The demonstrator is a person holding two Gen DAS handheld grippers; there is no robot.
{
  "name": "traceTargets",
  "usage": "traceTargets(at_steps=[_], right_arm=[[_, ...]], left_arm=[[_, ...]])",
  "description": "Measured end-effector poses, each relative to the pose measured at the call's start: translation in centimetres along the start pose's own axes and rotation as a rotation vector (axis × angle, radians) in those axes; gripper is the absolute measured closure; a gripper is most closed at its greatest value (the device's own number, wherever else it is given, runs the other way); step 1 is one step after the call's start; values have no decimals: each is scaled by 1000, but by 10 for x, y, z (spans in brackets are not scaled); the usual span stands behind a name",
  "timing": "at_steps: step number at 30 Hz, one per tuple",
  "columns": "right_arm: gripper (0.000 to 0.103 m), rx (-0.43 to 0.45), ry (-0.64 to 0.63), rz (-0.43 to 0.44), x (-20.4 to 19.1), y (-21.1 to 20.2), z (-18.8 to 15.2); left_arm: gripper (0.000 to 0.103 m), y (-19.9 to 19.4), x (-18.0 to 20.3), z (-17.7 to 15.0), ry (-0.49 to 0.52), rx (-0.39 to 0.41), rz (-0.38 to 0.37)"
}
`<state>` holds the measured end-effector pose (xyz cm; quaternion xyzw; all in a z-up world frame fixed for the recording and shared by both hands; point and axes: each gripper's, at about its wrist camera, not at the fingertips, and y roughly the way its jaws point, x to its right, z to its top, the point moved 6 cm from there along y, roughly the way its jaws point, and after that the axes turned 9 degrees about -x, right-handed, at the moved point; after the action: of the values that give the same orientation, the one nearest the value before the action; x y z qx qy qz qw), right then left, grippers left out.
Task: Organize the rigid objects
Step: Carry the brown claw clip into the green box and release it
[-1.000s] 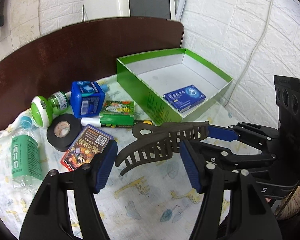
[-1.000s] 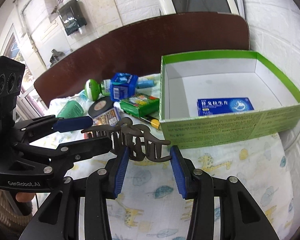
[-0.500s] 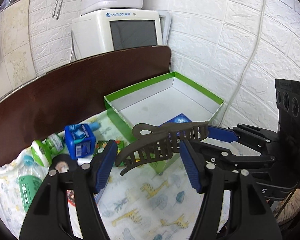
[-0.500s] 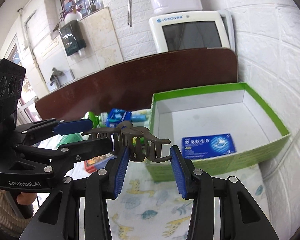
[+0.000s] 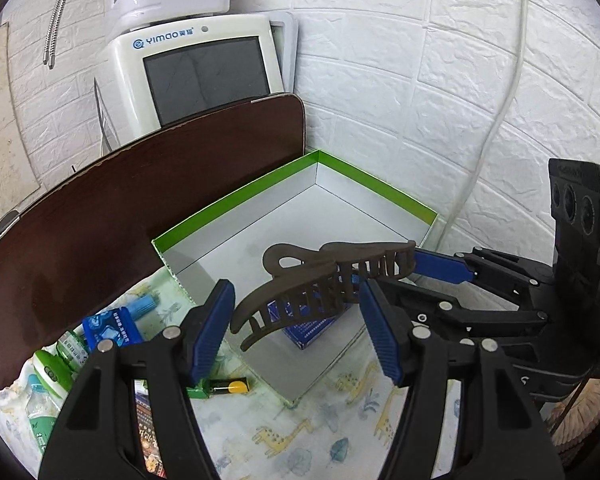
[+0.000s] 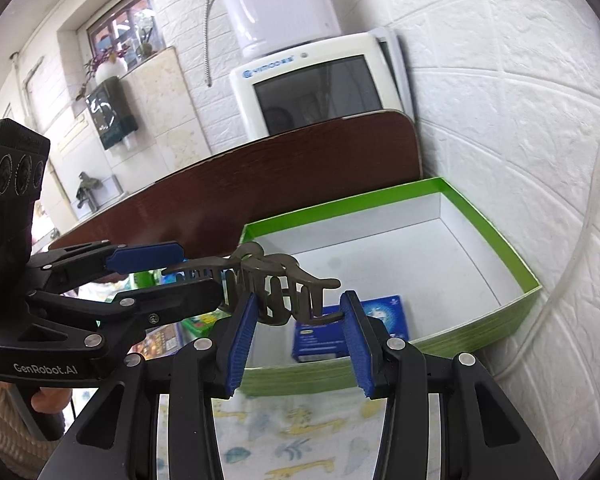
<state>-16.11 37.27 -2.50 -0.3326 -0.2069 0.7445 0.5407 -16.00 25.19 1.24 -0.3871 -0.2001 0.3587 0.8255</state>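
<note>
A brown hair claw clip (image 5: 324,284) hangs in the air over the near edge of the green box (image 5: 364,192). Both grippers hold it: the left gripper (image 5: 296,332) pinches one end and the right gripper (image 6: 296,332) pinches the other, each seen from the side in the other's view. The clip also shows in the right wrist view (image 6: 268,284). The green box (image 6: 496,236) has a white inside and holds a blue medicine carton (image 6: 340,332), partly hidden behind the clip.
Left of the box, on a giraffe-print cloth (image 5: 300,440), lie a battery (image 5: 228,388), a blue carton (image 5: 112,326), green bottles (image 5: 52,368) and a card pack (image 5: 146,424). A dark wooden board (image 5: 140,208) stands behind. A white monitor (image 5: 204,76) and brick wall rise at the back.
Both grippers have lifted the hair clip up off the cloth and carried it to the right, from beside the box to over the box's near edge.
</note>
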Motion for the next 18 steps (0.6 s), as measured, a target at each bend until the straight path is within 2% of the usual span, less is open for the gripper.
traceTargets(at_steps=[15, 18], right_arm=[[57, -16, 103, -10, 55, 32, 15], [57, -17, 108, -20, 59, 37, 18]], left_arm=[[40, 55, 1, 35, 18, -69, -39], [44, 61, 1, 39, 28, -72, -43]])
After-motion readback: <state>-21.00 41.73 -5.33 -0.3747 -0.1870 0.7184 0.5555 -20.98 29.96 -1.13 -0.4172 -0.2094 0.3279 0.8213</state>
